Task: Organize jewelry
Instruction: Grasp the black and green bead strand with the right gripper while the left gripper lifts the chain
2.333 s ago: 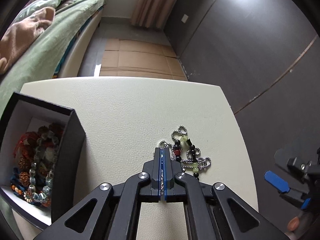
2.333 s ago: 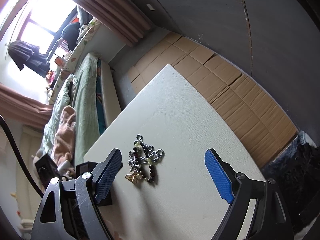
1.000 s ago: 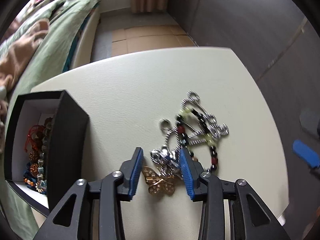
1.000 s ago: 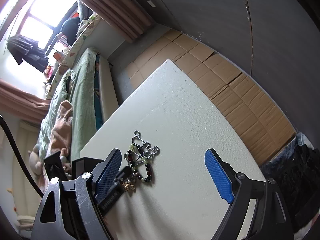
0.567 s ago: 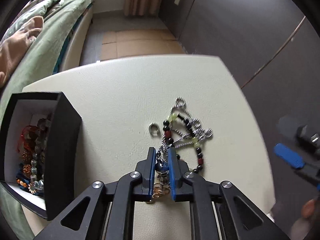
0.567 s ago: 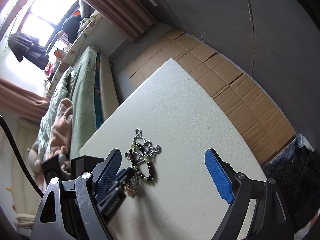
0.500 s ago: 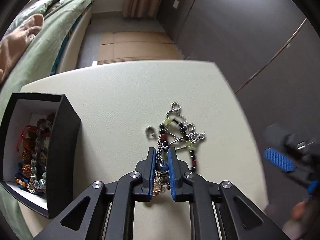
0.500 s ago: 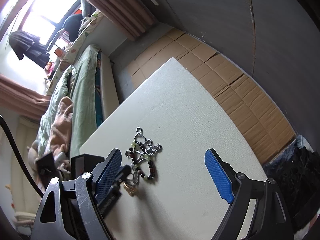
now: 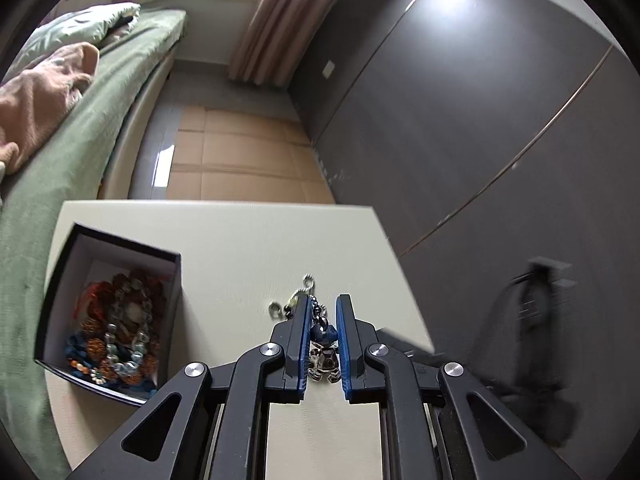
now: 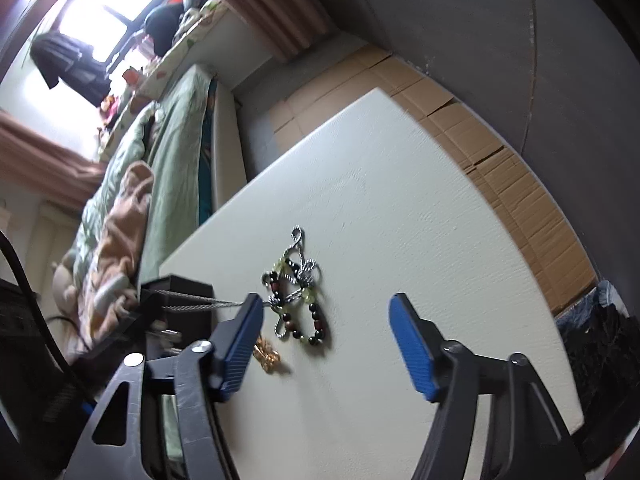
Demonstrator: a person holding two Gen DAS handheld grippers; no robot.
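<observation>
My left gripper (image 9: 323, 300) is shut on a small blue and silver bear charm (image 9: 322, 338), lifted off the white table (image 9: 240, 248). Its silver chain (image 10: 200, 301) runs taut from the tangled pile of a dark and green bead bracelet (image 10: 308, 320) and a twisted silver chain (image 10: 298, 240). A gold butterfly brooch (image 10: 266, 354) lies beside the pile, and a small ring (image 9: 275, 309) next to it. My right gripper (image 10: 324, 304) hovers over the pile with its jaws closing; the bracelet lies on the table between them, untouched by the pads.
A black box (image 9: 112, 320) holding several bead pieces stands on the table's left; its corner (image 10: 180, 284) shows in the right wrist view. A bed with green bedding (image 9: 80, 132), cardboard on the floor (image 9: 240, 160) and a dark wall (image 9: 460, 120) surround the table.
The left gripper shut on the charm and rose, drawing its chain out of the pile. The right gripper's jaws narrowed and came closer over the pile.
</observation>
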